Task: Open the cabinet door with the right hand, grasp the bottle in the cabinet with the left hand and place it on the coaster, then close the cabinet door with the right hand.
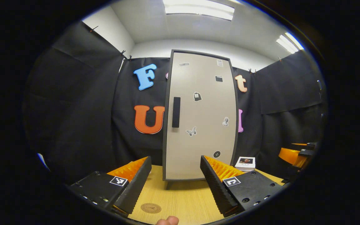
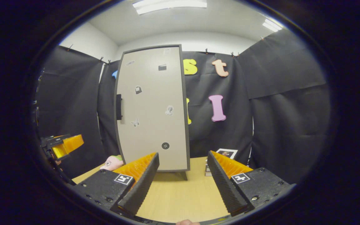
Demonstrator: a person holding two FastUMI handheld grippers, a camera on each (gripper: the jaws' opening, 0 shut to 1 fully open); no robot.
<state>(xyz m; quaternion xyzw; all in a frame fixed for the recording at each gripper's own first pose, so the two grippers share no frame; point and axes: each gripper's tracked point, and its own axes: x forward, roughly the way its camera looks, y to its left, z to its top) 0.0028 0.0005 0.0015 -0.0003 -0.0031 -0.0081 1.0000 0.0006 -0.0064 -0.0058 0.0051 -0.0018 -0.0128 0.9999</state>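
A tall cabinet (image 1: 200, 115) stands upright near the back of the wooden table (image 1: 183, 200), its pale door (image 1: 205, 140) closed flush in a dark frame. A dark vertical handle (image 1: 176, 112) sits near the door's left edge, and small stickers are scattered over the door, among them a butterfly sticker (image 1: 191, 131) and a round button-like sticker (image 1: 217, 154) low down. With the door closed, whatever stands inside is hidden.

The left tool (image 1: 176, 175) hangs above the table in front of the cabinet, its two fingers spread well apart with nothing between them. On the table just below it, near the front edge, lies a round brown coaster (image 1: 151, 208), bare. A fingertip (image 1: 167, 221) pokes in at the bottom of the left gripper view.

The right tool (image 2: 183, 173) hovers off to the cabinet's right side, fingers likewise spread wide and empty, apart from the door. Beside the cabinet on the right sits a small stack of books (image 1: 245, 163). In the right gripper view, a pink soft toy (image 2: 112, 162) lies on the table at the cabinet's left foot.
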